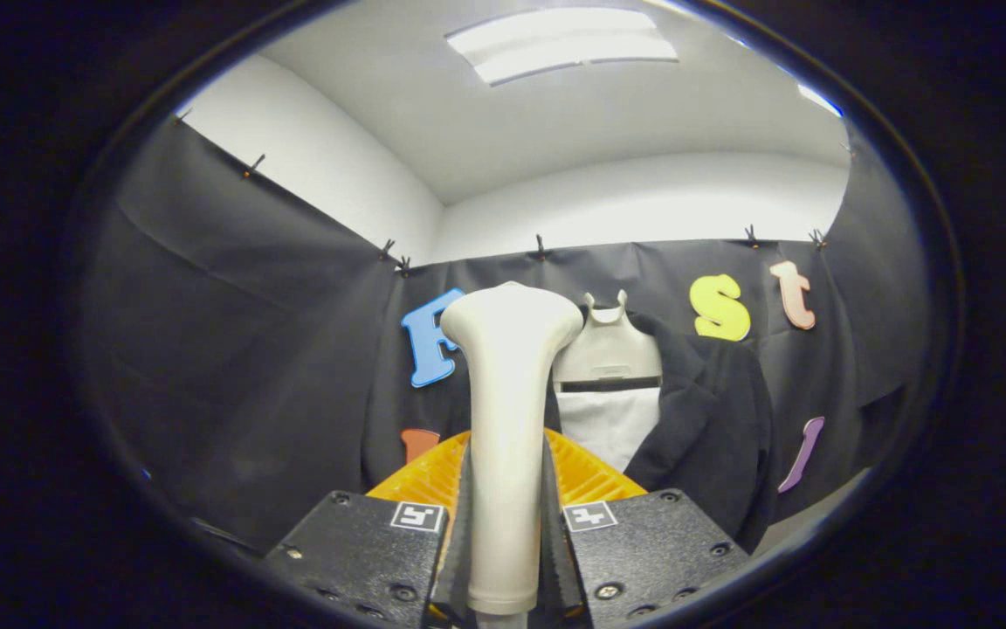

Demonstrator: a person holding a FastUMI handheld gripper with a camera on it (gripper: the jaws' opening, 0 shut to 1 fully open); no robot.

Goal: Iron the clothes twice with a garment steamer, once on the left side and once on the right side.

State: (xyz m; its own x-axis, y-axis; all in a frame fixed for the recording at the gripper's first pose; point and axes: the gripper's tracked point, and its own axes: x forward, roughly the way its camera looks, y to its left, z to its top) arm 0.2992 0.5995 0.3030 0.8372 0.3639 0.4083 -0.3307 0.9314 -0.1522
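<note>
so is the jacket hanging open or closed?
Open. The dark jacket hangs on a hanger, its front parted over a white panel. The hand-held gripper is shut on the steamer.

The steamer (507, 419) hides the left half of the black jacket (704, 419) and its hanger (608, 345).

A pale garment stand (608, 349) at the booth wall carries the clothes. A dark jacket (704, 419) hangs from its shoulders, open over a white panel (609, 424). Beneath the hem runs a pale surface (817, 515), worktop or floor unclear. An orange ribbed tray (595, 472) lies just beyond the tool (506, 454), whose fingers both press on the steamer (507, 367).
</note>
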